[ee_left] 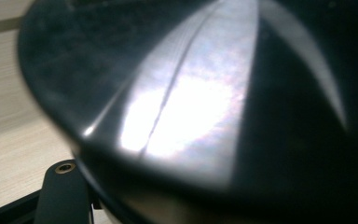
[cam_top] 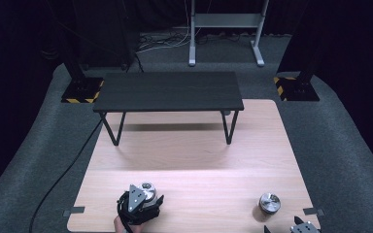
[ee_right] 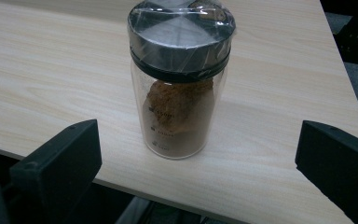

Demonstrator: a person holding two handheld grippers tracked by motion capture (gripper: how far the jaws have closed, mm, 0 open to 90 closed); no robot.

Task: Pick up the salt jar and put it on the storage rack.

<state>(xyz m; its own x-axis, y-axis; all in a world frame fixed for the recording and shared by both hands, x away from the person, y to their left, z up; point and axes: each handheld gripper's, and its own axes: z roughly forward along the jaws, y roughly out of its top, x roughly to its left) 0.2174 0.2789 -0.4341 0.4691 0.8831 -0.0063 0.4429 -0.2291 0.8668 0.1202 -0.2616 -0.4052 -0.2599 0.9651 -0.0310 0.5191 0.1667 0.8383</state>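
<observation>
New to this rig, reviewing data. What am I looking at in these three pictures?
No robot arm here: a person holds a two-jaw tool in each hand at a wooden table. The high view looks down from above the person's side. The other two views come from cameras riding on each tool. The left tool is shut on a jar with a metal lid; its own camera sits so close that the lid is a blurred shine. The right tool is open, its black jaws either side of, but apart from, a second jar of brown powder, lid wrapped in clear film. A small black bench stands farther back.
</observation>
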